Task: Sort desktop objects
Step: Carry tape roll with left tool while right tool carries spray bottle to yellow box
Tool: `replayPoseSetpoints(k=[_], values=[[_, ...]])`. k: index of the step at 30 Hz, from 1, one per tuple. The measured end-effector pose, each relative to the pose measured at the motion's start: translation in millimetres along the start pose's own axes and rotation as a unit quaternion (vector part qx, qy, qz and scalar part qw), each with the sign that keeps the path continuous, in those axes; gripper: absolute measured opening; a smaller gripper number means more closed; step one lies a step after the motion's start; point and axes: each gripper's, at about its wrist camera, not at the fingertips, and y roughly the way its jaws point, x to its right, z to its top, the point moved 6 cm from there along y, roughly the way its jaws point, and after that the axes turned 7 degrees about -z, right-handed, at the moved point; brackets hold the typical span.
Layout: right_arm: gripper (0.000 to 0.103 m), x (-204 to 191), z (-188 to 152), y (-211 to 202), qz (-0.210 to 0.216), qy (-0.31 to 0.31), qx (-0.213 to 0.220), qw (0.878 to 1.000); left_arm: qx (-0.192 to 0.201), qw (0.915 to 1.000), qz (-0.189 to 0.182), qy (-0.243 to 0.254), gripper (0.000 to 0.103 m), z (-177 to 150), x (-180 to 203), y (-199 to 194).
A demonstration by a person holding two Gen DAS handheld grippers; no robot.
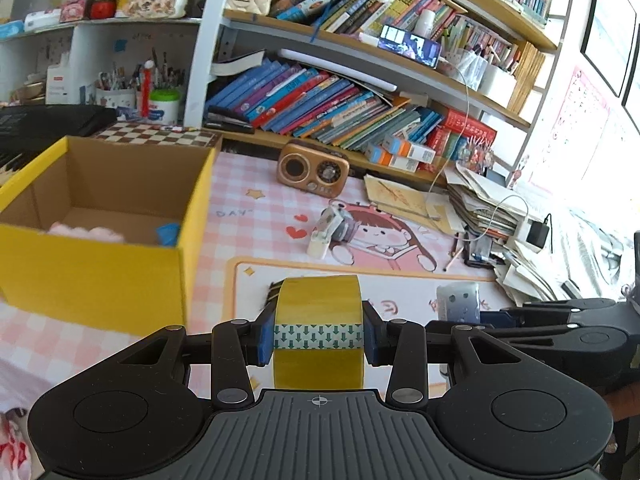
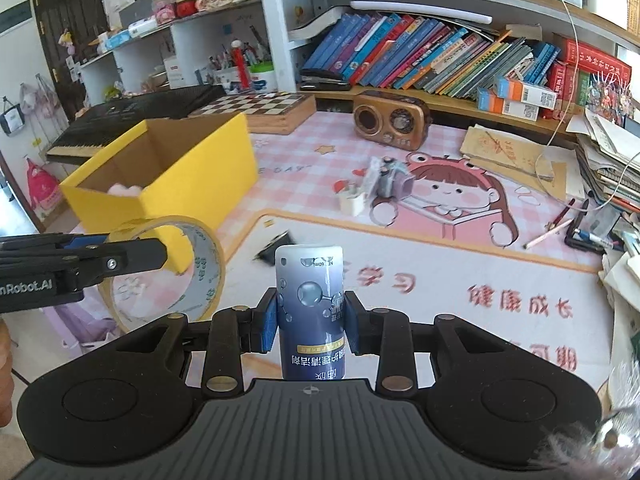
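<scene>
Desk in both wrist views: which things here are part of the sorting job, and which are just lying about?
In the job:
- tape roll, held in the left hand-held gripper
- small blue bottle, held in the right hand-held gripper
- yellow box, open

Lying about:
- retro radio
- chessboard
- keyboard
- shelf books
- paper stack

- The desk carries a pink checked mat with a cartoon girl.
- A yellow box sits on its left side.
- A brown radio stands at the back.
- A chessboard lies behind the box.
- Loose papers pile up at right.
</scene>
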Motion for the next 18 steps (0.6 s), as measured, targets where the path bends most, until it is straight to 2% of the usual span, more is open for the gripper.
replayPoseSetpoints(k=[18], values=[[0.031,-99,-51,-27,0.026,-0.001,-0.03,0.999,-0.009,0.9997,0.024,-0.001,0.04,-41,-45,-76]])
